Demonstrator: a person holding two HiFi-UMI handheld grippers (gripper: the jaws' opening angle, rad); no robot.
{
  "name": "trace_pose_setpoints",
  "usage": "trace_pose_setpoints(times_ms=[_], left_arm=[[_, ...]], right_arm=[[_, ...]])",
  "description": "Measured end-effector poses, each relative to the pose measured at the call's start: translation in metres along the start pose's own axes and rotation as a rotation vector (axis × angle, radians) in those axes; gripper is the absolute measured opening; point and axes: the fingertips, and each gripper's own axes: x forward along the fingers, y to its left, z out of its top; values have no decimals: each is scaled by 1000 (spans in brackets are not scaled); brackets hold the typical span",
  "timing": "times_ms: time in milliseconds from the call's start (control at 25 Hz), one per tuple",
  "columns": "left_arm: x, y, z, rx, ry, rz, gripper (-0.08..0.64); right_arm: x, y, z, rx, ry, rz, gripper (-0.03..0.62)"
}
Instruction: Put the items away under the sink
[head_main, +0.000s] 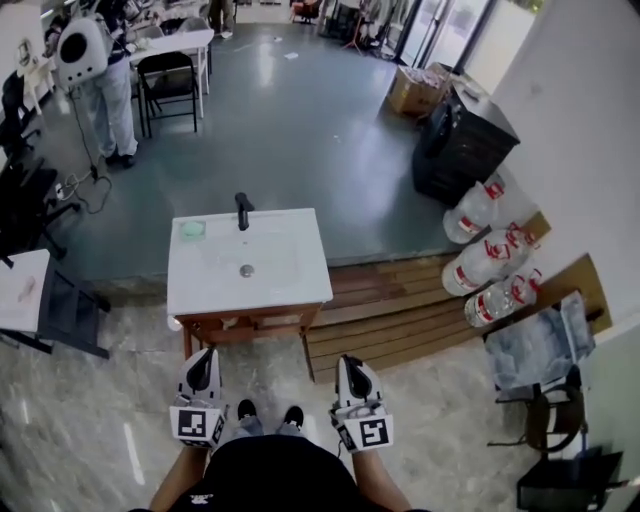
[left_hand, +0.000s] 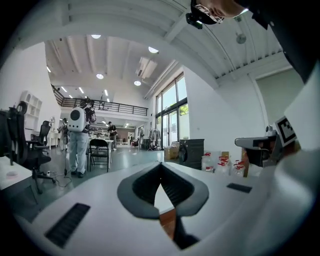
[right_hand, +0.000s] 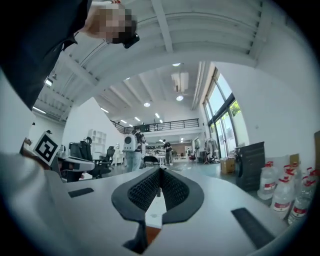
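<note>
At the lower middle of the head view, we stand before a white sink (head_main: 290, 285), with the left hand-held gripper (head_main: 204, 356) and the right hand-held gripper (head_main: 351, 360) held low, close to the body. Each one's own view shows its jaws pressed together at the tips with nothing between them.

A small green item (head_main: 192, 228) lies on the worktop's far left corner, just left of the black faucet (head_main: 242, 210). It is too small for us to say what it is. The wooden cabinet (head_main: 250, 322) under the sink shows only its top rail, so we cannot tell whether anything is already stored inside. The scene fits either a stowing job with this one piece left on top or a tidy sink with its usual piece in place.

The risks we judge from here:
- A reach for the green item crosses the basin, and a hand-held gripper could clip the faucet on the way.
- Tips that stay together would push the item off the back edge instead of taking it.
- We cannot see into the space below from this stance, so anything set down there could land badly or tip over.
</note>
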Motion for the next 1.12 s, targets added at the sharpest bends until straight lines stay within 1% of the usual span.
trace_pose_setpoints(times_ms=[80, 160, 320, 520, 720, 960, 1120], left_arm=[[-3, -10, 17, 10, -28, -28, 5], [-3, -17, 26, 13, -43, -44, 5], [-2, -17, 31, 16, -62, -31, 5], [-7, -12, 38, 19, -73, -6, 5], [-9, -6, 43, 28, -93, 14, 5], [-5, -9, 48, 26, -96, 6, 5], [-5, -11, 47, 28, -99, -3, 5]], right_arm=[[-11, -12, 17, -33, -28, -43, 12], [-19, -22, 27, -70, -40, -77, 12], [-31, -31, 32, -95, -52, -116, 12], [-35, -33, 40, -125, -69, -114, 12], [-38, -39, 45, -135, -75, -135, 12], [-37, -37, 47, -118, -86, -141, 12], [-38, -34, 47, -125, -91, -137, 12]])
